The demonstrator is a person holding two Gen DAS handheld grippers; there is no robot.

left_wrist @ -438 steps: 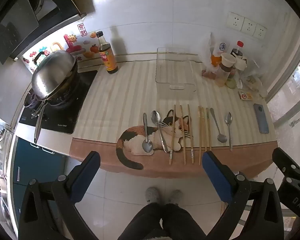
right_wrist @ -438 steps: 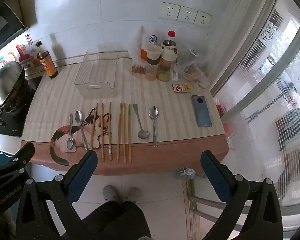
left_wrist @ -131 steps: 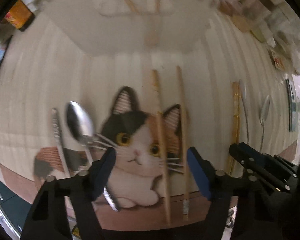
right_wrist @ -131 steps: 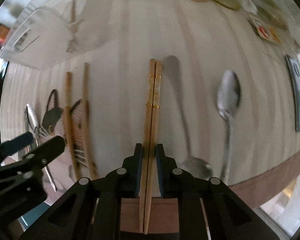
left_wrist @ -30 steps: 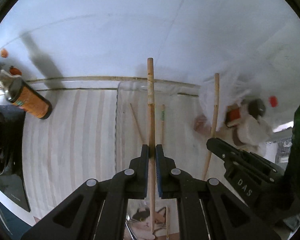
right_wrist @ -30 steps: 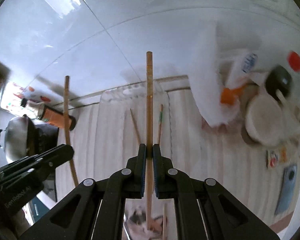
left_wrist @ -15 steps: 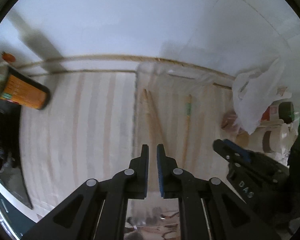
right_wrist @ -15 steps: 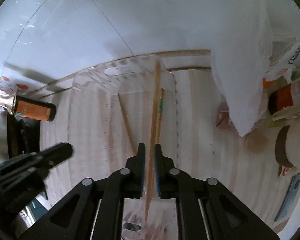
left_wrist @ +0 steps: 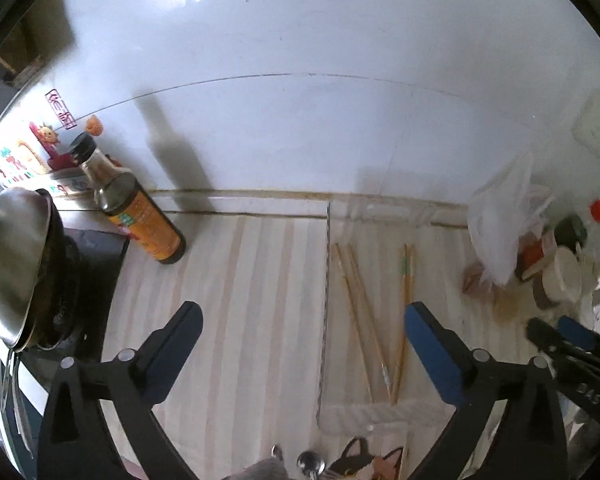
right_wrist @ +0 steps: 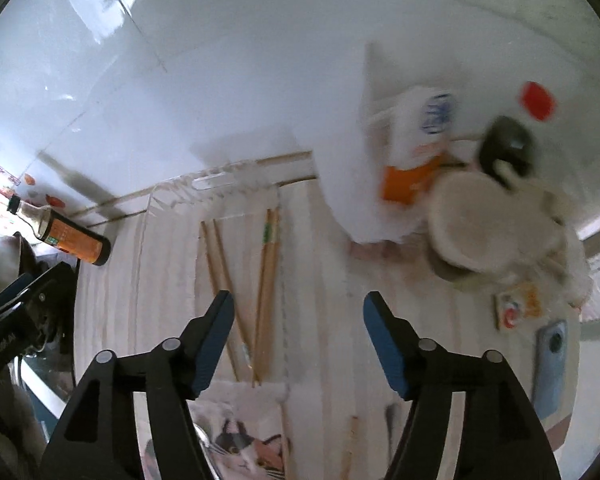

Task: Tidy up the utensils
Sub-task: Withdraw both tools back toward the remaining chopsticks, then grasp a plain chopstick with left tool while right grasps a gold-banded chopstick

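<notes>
A clear plastic tray [left_wrist: 327, 280] [right_wrist: 216, 176] stands on the striped counter by the wall. Several wooden chopsticks [left_wrist: 358, 304] [right_wrist: 266, 276] lie inside it, one pair with a green band [left_wrist: 405, 266]. My left gripper [left_wrist: 300, 320] is open and empty above the tray's left side. My right gripper [right_wrist: 298, 308] is open and empty above the tray's right edge. Spoon tips [left_wrist: 310, 460] and one chopstick [right_wrist: 350, 448] lie on the cat mat [right_wrist: 248, 452] at the bottom.
A soy sauce bottle [left_wrist: 136, 208] stands left of the tray, beside a wok [left_wrist: 12, 256] on the stove. Right of the tray are a white plastic bag [right_wrist: 348, 176], jars and bottles [right_wrist: 472, 224]. A phone [right_wrist: 552, 364] lies at far right.
Both grippers have let go of their chopsticks into the tray and opened wide. Both have pulled back from the tray.
</notes>
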